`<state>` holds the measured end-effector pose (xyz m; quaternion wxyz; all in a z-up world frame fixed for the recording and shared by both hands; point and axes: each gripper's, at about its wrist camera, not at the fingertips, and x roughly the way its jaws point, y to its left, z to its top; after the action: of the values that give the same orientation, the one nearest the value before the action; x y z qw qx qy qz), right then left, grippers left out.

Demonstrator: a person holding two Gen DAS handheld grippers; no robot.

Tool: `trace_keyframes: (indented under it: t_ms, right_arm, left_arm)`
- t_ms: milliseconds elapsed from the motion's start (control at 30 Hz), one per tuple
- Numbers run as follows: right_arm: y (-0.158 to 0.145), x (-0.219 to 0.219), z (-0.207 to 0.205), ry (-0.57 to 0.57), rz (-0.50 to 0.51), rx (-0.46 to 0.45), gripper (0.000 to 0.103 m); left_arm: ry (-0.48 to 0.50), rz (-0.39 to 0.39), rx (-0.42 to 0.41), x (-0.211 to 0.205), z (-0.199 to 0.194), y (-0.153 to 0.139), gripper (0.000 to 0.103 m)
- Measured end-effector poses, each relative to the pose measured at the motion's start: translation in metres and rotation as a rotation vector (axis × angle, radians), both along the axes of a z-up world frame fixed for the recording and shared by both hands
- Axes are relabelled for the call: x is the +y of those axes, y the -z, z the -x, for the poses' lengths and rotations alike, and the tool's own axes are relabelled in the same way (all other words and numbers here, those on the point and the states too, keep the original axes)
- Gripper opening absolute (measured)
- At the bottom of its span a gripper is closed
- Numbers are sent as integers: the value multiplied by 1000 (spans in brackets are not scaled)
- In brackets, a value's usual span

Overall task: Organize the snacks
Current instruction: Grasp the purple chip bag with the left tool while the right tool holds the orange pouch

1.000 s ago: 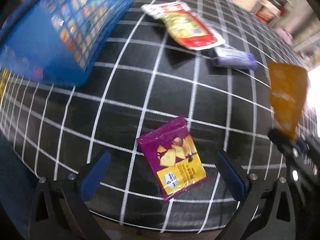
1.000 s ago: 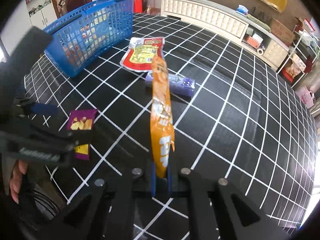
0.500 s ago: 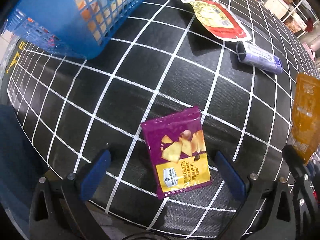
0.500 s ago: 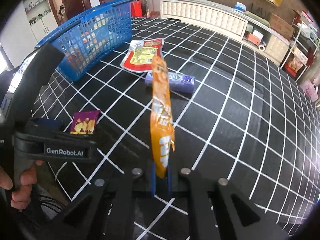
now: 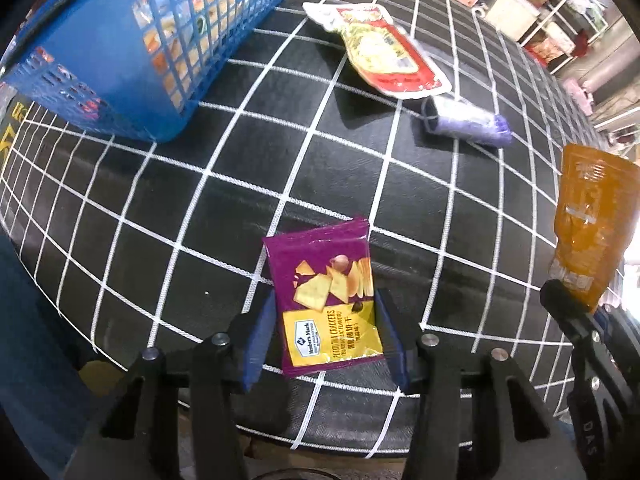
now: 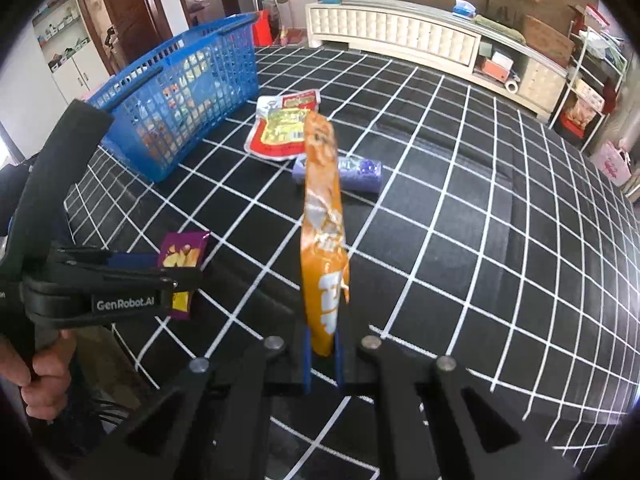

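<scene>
Purple cracker packet (image 5: 326, 300) seemingly between left gripper (image 5: 325, 344) pads

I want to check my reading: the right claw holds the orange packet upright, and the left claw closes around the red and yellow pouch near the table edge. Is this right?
Not quite. The left claw closes around the purple cracker packet, as the left wrist view shows. The red and yellow pouch lies untouched beside the blue basket. The right claw does hold the orange packet upright.
</scene>
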<state>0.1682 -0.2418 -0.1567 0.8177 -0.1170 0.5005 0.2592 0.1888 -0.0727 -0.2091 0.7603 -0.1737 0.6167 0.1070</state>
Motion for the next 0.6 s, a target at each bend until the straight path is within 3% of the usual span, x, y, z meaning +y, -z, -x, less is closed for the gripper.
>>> trace_keyframes:
  t_ms: [300,600]
  right_arm:
    - [-46,16,7,13,-1,-57,11]
    - [-98,56,6,-7,-25,-129,11]
  left_arm:
    - [116,9,-200,6,13,-76,46]
    - [172,44,-322,63,20,-140,46]
